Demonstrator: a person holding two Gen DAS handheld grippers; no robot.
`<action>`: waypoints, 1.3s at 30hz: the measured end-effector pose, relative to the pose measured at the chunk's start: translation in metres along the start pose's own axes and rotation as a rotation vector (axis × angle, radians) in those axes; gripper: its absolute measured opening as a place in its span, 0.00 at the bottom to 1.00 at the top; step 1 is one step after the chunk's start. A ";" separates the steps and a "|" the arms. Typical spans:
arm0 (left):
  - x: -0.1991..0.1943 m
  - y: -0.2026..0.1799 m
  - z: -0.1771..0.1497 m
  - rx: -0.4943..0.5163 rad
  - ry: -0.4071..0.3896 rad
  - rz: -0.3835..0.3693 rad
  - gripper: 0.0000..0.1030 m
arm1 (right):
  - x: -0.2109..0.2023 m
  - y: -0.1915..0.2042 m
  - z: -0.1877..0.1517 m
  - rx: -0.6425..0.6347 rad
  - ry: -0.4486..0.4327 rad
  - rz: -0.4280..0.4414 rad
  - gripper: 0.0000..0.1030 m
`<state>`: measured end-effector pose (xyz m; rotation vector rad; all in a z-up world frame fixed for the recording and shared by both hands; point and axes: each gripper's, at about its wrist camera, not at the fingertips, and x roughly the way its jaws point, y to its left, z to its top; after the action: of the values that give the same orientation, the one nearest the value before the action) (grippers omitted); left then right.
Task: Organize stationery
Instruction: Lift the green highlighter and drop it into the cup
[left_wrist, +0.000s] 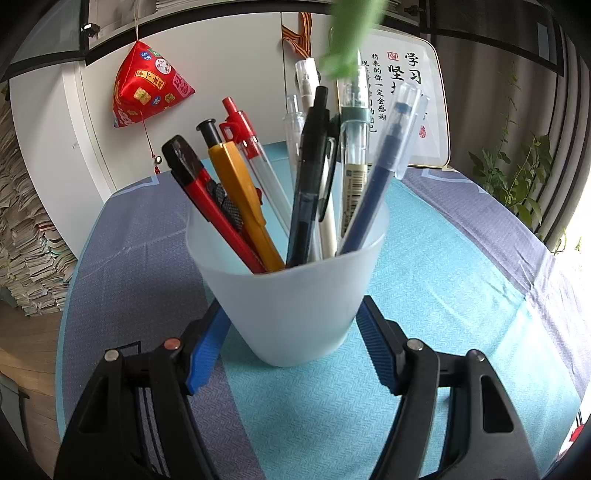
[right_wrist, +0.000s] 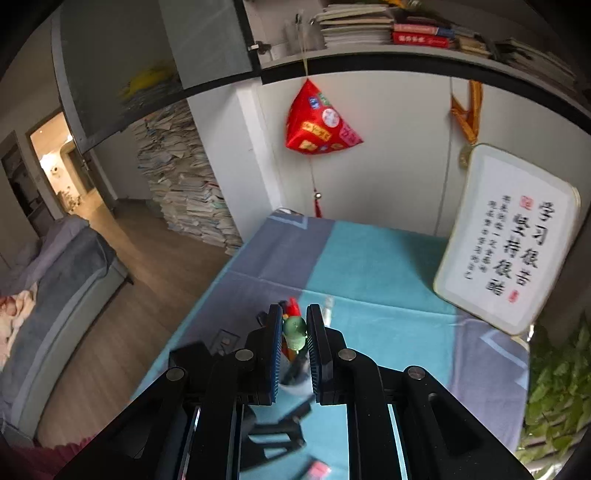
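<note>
Both grippers are busy: the left gripper (left_wrist: 291, 343) clamps the frosted cup (left_wrist: 291, 295) low on its sides, on the near part of the blue tablecloth (left_wrist: 461, 295); the right gripper (right_wrist: 292, 332) pinches a green pen (right_wrist: 294, 334), jaws narrow. About eight pens and a red cutter (left_wrist: 207, 199) already stand in the cup — the green one looks like a late addition. Only the left view shows the cup's contents; only the right view shows the grip itself — and, blurred, a small red item (right_wrist: 317, 469) lying nearer.

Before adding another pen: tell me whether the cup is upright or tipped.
Upright. The cup stands on its base on the tablecloth, rim up, pens leaning inside, left gripper clamped on it.
</note>
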<state>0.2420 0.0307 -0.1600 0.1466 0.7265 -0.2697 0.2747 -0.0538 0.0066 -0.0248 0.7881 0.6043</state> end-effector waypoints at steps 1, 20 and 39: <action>0.000 0.000 0.000 -0.001 0.001 -0.001 0.67 | 0.005 0.001 0.001 0.004 0.004 0.011 0.14; 0.002 0.001 0.001 -0.007 0.002 -0.006 0.66 | 0.033 -0.003 -0.009 -0.031 0.038 0.062 0.14; 0.002 0.001 0.000 -0.007 0.002 -0.006 0.66 | 0.060 0.008 -0.020 -0.078 0.138 0.055 0.14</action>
<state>0.2438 0.0310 -0.1610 0.1383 0.7301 -0.2731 0.2898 -0.0222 -0.0465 -0.1174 0.9008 0.6903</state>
